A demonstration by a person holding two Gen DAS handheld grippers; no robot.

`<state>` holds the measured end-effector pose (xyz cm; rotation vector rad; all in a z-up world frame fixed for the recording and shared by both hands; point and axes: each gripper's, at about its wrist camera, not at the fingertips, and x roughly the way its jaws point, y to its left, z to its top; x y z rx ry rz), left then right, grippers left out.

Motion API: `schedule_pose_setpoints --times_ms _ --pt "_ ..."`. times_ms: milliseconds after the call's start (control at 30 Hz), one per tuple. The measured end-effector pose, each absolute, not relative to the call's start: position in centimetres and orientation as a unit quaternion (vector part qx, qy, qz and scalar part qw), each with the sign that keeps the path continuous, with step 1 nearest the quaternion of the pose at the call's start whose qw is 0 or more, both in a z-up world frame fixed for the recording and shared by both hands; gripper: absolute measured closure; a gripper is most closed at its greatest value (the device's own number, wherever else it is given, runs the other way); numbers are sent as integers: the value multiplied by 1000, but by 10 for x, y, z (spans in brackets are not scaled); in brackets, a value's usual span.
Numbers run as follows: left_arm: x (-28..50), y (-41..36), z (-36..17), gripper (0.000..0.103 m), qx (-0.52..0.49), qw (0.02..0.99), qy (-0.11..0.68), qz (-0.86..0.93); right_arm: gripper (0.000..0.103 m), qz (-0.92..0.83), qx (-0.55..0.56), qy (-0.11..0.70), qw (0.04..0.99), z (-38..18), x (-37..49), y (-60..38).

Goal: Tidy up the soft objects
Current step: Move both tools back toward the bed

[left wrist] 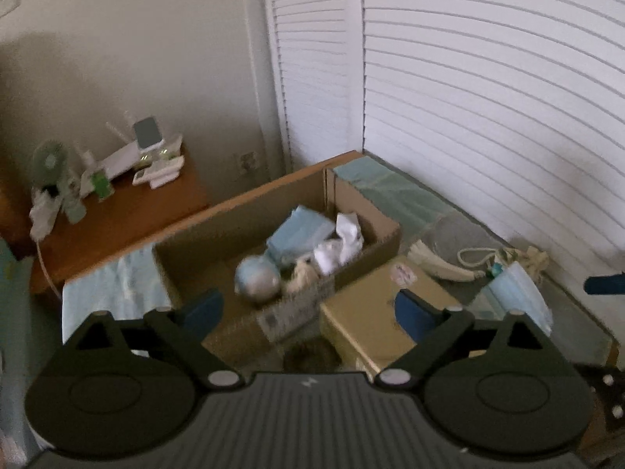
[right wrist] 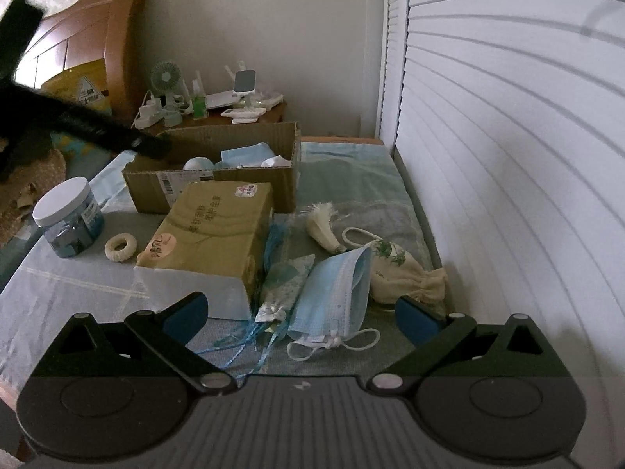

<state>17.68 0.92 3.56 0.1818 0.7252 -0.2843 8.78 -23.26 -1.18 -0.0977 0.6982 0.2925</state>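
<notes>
An open cardboard box stands on the bed and holds a blue-grey ball, blue masks and white crumpled soft things. My left gripper is open and empty, hovering above the box's near edge. My right gripper is open and empty, just above a blue face mask lying on the bed. Beside the mask lie a cream drawstring pouch, a patterned sachet and a cream tassel.
A tan tissue box sits in front of the cardboard box. A lidded jar and a woven ring lie to the left. White louvered doors run along the right. A nightstand with gadgets stands behind.
</notes>
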Motion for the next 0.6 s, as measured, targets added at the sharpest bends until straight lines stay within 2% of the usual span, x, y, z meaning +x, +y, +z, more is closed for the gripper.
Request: schedule_pose_setpoints --times_ms 233,500,600 --pt "141 20 13 8 50 924 362 -108 0 127 -61 345 928 -20 87 -231" --pt "109 20 -19 8 53 930 356 -74 0 102 -66 349 929 -29 93 -233" --pt "105 22 -31 8 46 927 367 -66 3 98 -61 348 930 -29 98 -234"
